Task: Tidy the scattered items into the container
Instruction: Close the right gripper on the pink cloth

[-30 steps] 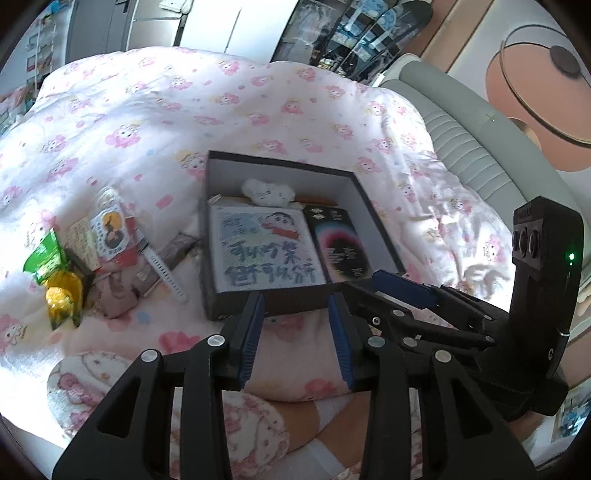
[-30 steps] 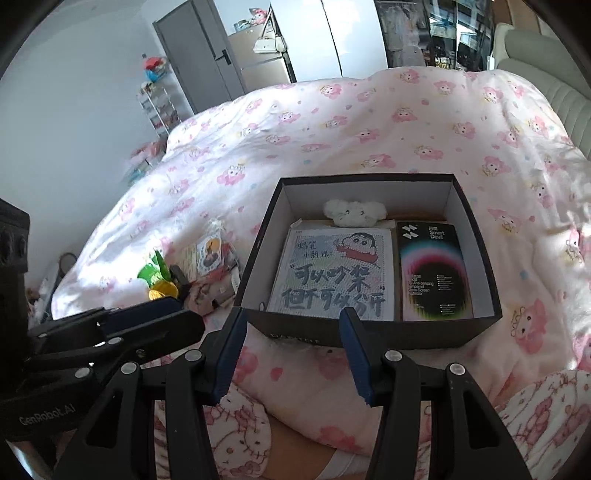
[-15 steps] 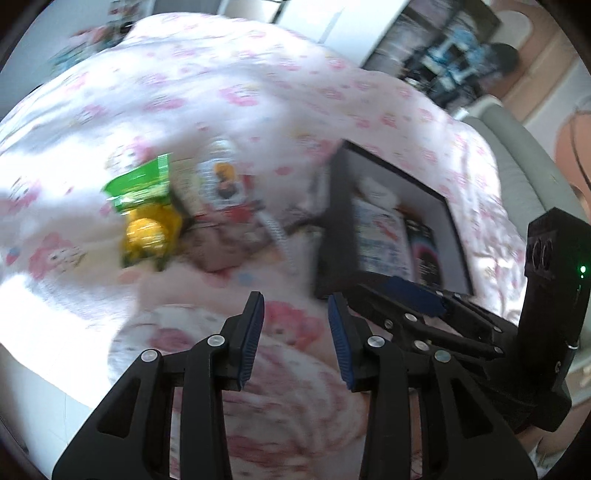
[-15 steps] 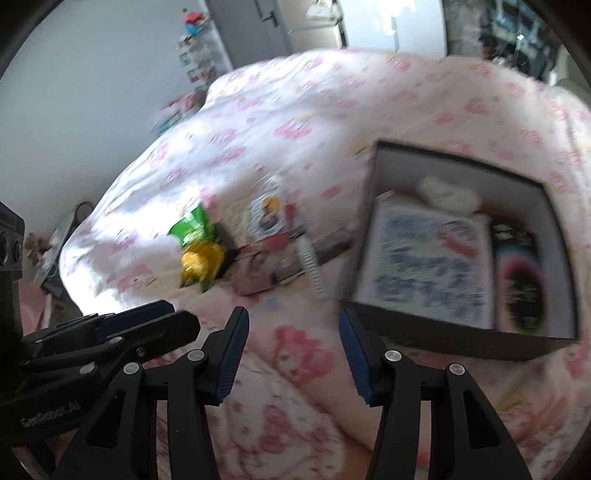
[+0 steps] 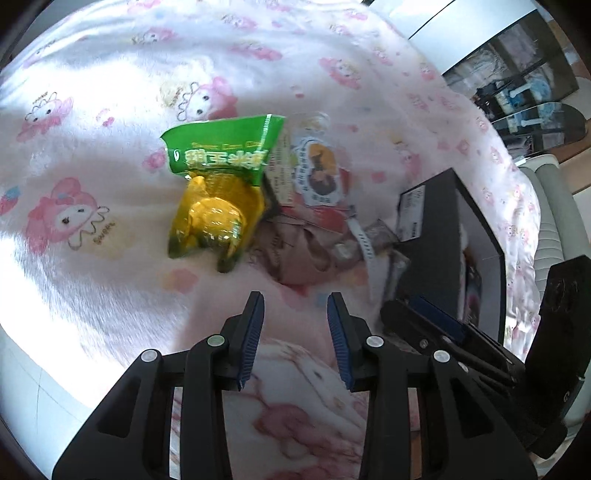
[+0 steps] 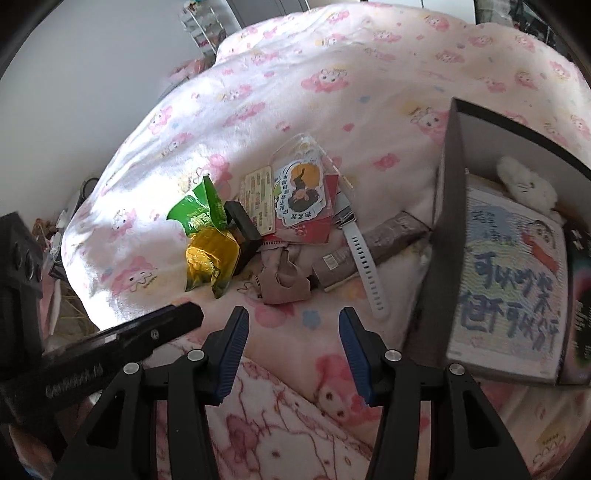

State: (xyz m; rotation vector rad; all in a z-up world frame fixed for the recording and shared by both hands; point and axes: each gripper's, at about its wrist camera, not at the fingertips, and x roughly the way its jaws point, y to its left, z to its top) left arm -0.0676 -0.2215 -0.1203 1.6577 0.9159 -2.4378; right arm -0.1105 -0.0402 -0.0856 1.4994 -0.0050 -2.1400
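A pile of loose items lies on the pink blanket left of a black box (image 6: 448,206) (image 5: 432,236). It holds a green and yellow snack bag (image 5: 214,199) (image 6: 207,236), a round sticker card (image 5: 317,170) (image 6: 301,188), a white watch strap (image 6: 364,258), a brown cloth (image 6: 282,275) and a small black block (image 6: 242,225). The box holds a cartoon book (image 6: 509,280) and a white plush (image 6: 524,182). My left gripper (image 5: 295,325) is open and empty, just short of the pile. My right gripper (image 6: 293,339) is open and empty, below the brown cloth.
The bed's near edge drops off at the left in both views. A grey padded headboard (image 5: 557,206) stands beyond the box. Shelves (image 6: 203,26) stand far behind the bed. Each gripper shows in the other's view, the right one (image 5: 443,325) close beside the box.
Both grippers have swung left, away from the box and onto the pile of loose items, and moved closer to it. Both stayed open and empty.
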